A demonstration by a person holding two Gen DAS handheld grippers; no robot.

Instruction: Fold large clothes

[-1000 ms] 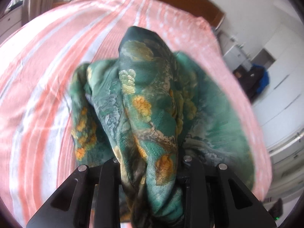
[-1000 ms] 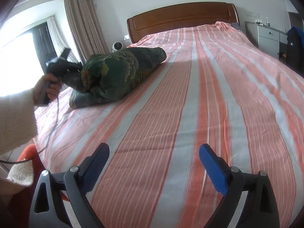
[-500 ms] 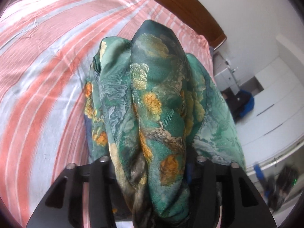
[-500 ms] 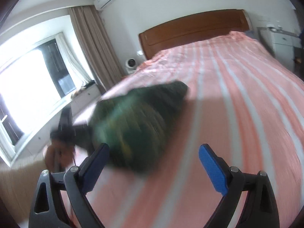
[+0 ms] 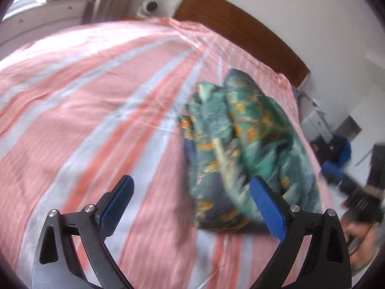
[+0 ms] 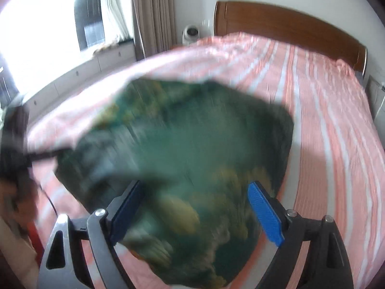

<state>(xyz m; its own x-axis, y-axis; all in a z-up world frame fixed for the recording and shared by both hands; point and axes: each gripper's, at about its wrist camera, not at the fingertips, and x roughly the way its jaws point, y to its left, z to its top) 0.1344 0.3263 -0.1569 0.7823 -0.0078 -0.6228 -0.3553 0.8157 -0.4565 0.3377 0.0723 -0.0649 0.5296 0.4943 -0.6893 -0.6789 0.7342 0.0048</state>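
My left gripper [image 5: 191, 206]: jaws spread wide, blue pads bare, nothing between them — it hangs over the striped sheet.
My right gripper [image 6: 196, 210]: jaws also parted wide; blurred green cloth fills the view between and beyond the pads, but I cannot tell whether either pad touches it.
Green garment [image 5: 243, 154]: a bunched, part-folded heap of green fabric with orange and yellow print, lying on the bed, just ahead and to the right of my left jaws; from the right wrist it [image 6: 192, 168] looms close and smeared.
Bed [image 5: 79, 110]: pink-and-white striped sheet, stripes running toward the wooden headboard [image 6: 288, 24].
Room: curtains [image 6: 151, 12] and a bright window on the left of the right-wrist view — a small white fan [image 6: 191, 32] beside the headboard.
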